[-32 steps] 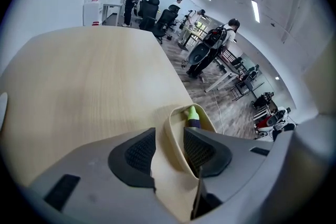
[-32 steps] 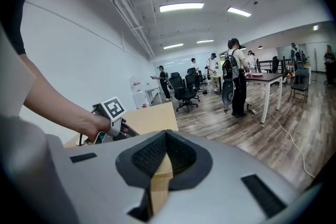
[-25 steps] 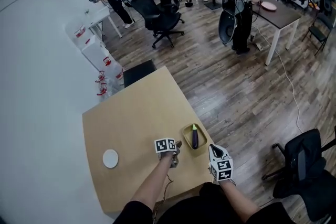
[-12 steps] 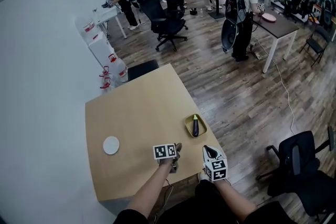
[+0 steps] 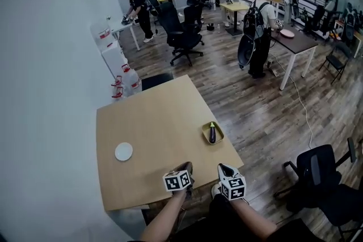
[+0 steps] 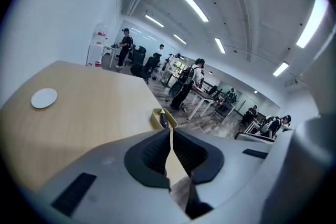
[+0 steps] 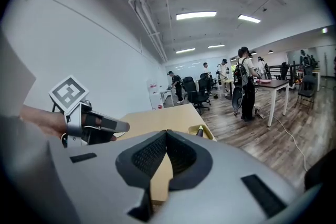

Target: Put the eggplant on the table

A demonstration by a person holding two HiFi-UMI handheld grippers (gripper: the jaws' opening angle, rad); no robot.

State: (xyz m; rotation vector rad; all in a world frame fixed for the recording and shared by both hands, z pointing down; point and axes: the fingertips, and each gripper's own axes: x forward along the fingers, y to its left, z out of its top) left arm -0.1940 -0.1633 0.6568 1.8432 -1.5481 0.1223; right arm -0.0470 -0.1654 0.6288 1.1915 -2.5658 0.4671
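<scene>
At the desk (image 5: 153, 122) near edge, my left gripper (image 5: 186, 167) has just closed on nothing; my right gripper (image 5: 222, 168) is closed and empty. Farther on, by the right edge, the eggplant (image 5: 212, 133) lies in a yellow tray (image 5: 205, 132), long axis pointing away. I judge the right gripper nearer.

No word, number or brand can be read in any view. The two white cubes (image 5: 177, 181) (image 5: 232, 187) held at the near edge of the light wooden surface (image 5: 147, 122) carry only black-and-white square marker patterns, not letters or digits. The white containers against the wall (image 5: 113, 56) show red label patches, too small to read.
</scene>
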